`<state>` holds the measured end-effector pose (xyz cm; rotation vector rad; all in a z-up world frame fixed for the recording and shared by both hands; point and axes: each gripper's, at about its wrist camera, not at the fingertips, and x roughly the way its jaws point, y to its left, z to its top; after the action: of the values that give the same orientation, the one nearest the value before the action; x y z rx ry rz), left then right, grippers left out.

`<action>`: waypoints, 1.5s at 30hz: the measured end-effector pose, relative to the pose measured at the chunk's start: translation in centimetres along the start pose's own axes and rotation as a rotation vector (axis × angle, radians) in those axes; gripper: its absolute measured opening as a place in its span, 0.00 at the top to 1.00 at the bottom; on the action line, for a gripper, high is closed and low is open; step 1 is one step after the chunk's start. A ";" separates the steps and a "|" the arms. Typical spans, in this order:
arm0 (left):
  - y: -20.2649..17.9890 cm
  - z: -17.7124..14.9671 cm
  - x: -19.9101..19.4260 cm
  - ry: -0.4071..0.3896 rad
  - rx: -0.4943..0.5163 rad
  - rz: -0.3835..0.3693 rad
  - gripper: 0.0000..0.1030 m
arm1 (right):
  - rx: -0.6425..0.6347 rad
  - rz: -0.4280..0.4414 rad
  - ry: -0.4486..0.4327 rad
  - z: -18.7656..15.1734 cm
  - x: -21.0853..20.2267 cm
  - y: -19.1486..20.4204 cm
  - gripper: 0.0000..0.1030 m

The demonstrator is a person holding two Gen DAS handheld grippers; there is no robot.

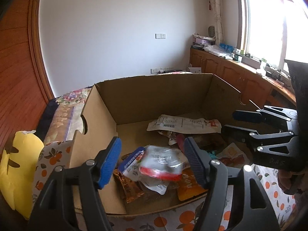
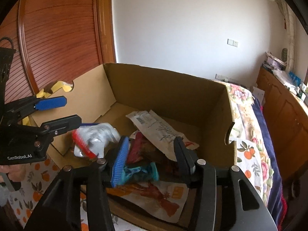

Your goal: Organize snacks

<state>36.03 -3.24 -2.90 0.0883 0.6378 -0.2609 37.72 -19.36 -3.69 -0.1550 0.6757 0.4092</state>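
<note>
An open cardboard box [image 1: 154,96] [image 2: 173,88] holds several snack packets. A clear packet with a red band [image 1: 161,163] [image 2: 92,140] lies on orange and brown packets [image 1: 188,188]. A white packet with a barcode [image 1: 182,125] [image 2: 154,129] lies further back. My left gripper [image 1: 152,159] is open over the red-banded packet, apart from it; it also shows in the right wrist view [image 2: 63,111]. My right gripper [image 2: 152,157] is open above a teal wrapper [image 2: 142,173] and a dark red packet [image 2: 138,148]; it shows in the left wrist view [image 1: 229,121]. A lobster-print packet [image 2: 154,194] lies near the front wall.
The box stands on an orange-print cloth [image 1: 173,221] [image 2: 34,192]. A yellow cushion [image 1: 17,163] sits left of the box. A floral blanket [image 2: 248,115] lies to the right. Wooden cabinets [image 1: 231,73] run under the window. A wooden door [image 2: 57,38] is behind.
</note>
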 end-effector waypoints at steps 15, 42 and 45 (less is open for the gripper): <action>-1.9 0.2 -10.4 -0.082 0.020 0.041 0.33 | 0.021 -0.018 -0.102 -0.6 -10.5 2.6 0.49; -5.8 -4.7 -26.9 -0.181 0.009 0.090 0.31 | 0.036 -0.053 -0.203 -6.0 -27.2 7.5 0.42; -6.2 -5.4 -27.9 -0.191 -0.002 0.089 0.30 | 0.035 -0.046 -0.215 -6.6 -28.1 8.5 0.38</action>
<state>9.67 -2.39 9.49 0.0885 0.4434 -0.1796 10.60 -22.35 9.04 -0.0917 0.4667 0.3638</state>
